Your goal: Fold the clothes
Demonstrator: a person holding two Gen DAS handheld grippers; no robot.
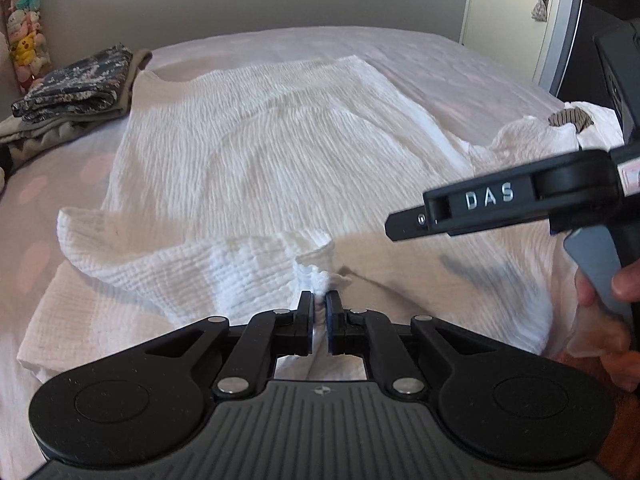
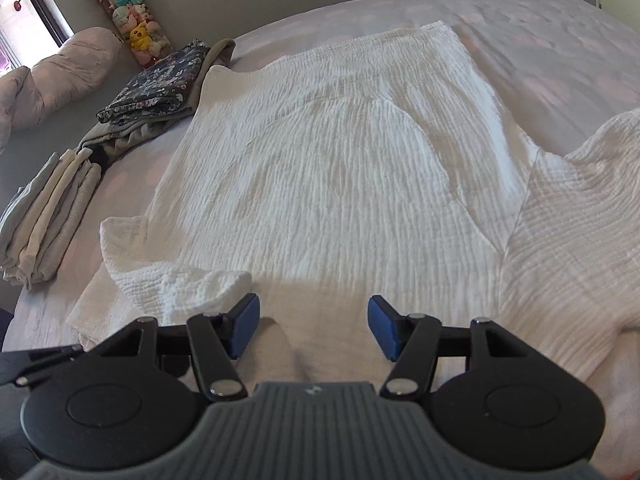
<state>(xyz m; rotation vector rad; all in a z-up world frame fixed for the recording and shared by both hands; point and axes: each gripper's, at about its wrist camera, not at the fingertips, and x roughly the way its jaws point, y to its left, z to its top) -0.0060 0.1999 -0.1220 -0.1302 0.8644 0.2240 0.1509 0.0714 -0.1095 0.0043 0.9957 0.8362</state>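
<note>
A bed (image 2: 540,40) in pale pink-dotted sheets is carrying the work. Nearest, the left gripper (image 1: 319,312) is pinching a bunched hem of the white crinkled garment (image 2: 340,168), fingers narrow on the cloth; the right gripper (image 2: 313,322) is hovering over the near edge with fingers wide and empty. The garment is lying spread across the middle, its left sleeve (image 2: 160,272) partly drawn in. This looks like an early fold; next, carrying the pinched edge across calls for the right to pin or grasp alongside. Farther left, folded clothes (image 2: 152,92) are waiting.
</note>
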